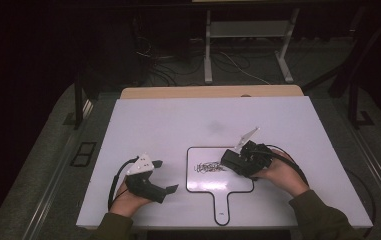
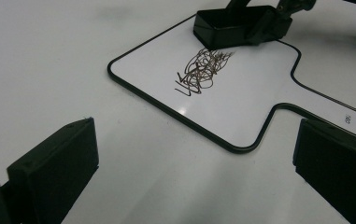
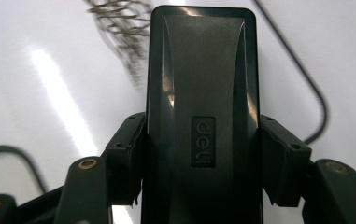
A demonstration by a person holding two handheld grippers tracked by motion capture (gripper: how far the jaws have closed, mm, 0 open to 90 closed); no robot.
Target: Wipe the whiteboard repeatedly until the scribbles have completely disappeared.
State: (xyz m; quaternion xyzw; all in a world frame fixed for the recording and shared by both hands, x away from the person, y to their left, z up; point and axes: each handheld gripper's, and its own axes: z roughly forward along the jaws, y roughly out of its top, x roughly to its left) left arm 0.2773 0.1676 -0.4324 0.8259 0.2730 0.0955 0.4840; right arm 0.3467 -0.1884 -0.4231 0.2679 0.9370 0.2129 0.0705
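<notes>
White worktop [image 1: 168, 120], bare across its far half, lit against a dark room. Near front left corner: left claw [image 1: 164, 176], held in a hand [image 1: 126, 200] coming up from the front edge, resting low over the surface, jaws spread wide and released, nothing between them. Seen along the left gripper view as two black blocks far apart at bottom corners, plain white surface between.

Just right of that claw, toward the middle of the front edge: small white board [image 1: 205, 182] with thin black rim and a short handle pointing at the front edge, lying flat. Brownish scribble [image 1: 209, 167] on its upper part, a tangled patch of loops, also clear in the left gripper view [image 2: 202, 70].

Touching the right end of the scribble: black eraser [image 1: 232, 161], a long block with a moulded logo on its back [image 3: 202, 116], lying on the board near its far right corner. Right claw [image 1: 238, 161] clenched on the eraser, one jaw pressed against each long side, as shown in the right gripper view. Right hand [image 1: 280, 175] behind it, sleeve reaching back to the front right corner, cable looping beside.
</notes>
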